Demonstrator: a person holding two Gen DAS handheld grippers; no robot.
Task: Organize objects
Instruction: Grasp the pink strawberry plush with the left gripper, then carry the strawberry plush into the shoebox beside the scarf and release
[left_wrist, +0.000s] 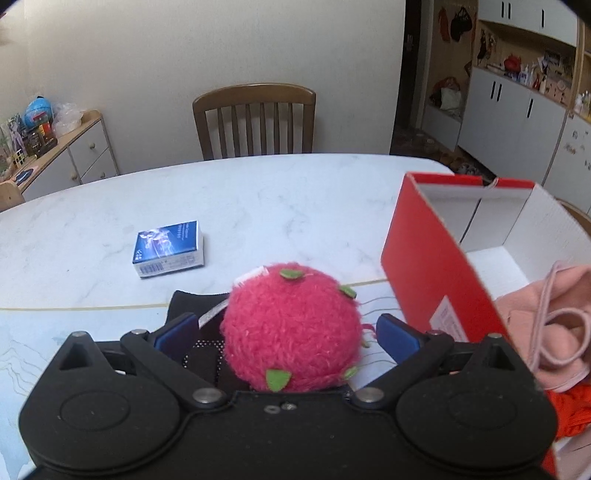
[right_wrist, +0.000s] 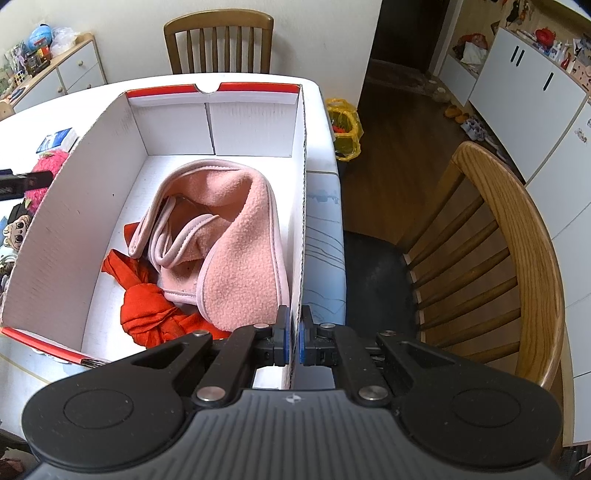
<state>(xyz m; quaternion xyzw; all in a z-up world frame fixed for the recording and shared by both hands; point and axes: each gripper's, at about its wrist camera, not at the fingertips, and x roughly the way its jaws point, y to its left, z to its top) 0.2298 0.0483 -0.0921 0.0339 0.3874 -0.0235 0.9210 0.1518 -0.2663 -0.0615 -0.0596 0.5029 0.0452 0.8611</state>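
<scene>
1. My left claw (left_wrist: 288, 332) stands wide around the pink plush dragon fruit (left_wrist: 291, 328), pads clear of it; closing off-centre could squirt it away.
2. My right claw (right_wrist: 294, 339) pinches the red shoebox (right_wrist: 301, 206) wall; letting go might shift it on the bench (left_wrist: 110, 214).
3. Count: one plush, one blue carton (left_wrist: 169, 248), one pink fleece (right_wrist: 229, 236) and one orange cloth (right_wrist: 147, 310) inside the box.
</scene>
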